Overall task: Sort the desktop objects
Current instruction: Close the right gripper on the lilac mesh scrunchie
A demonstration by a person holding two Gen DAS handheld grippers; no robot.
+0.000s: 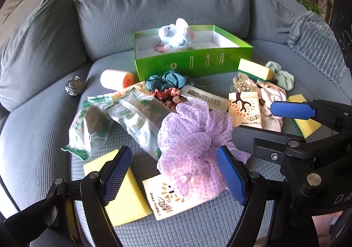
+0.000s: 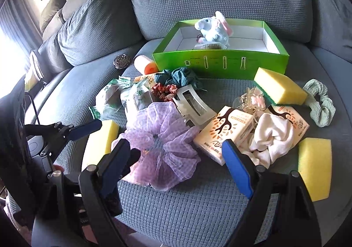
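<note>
Blue pads frame both my views: my left gripper [image 1: 173,175] is spread wide at the bottom of its frame, pinching nothing, with a yellow sponge [image 1: 129,198] and a tissue pack [image 1: 169,198] just beneath it. My right gripper [image 2: 176,166] is likewise spread, holding nothing, low over the grey sofa cushion [image 2: 187,209]. Between its fingers lies the lilac scrunchie [image 2: 165,148], in the frame's centre. Beyond it sit a white hair claw [image 2: 193,106], a second tissue pack [image 2: 224,132] and a white cloth [image 2: 275,135]. Farther up, in the upper middle, the green box [image 2: 220,64] holds a pale blue plush toy [image 2: 213,29].
</note>
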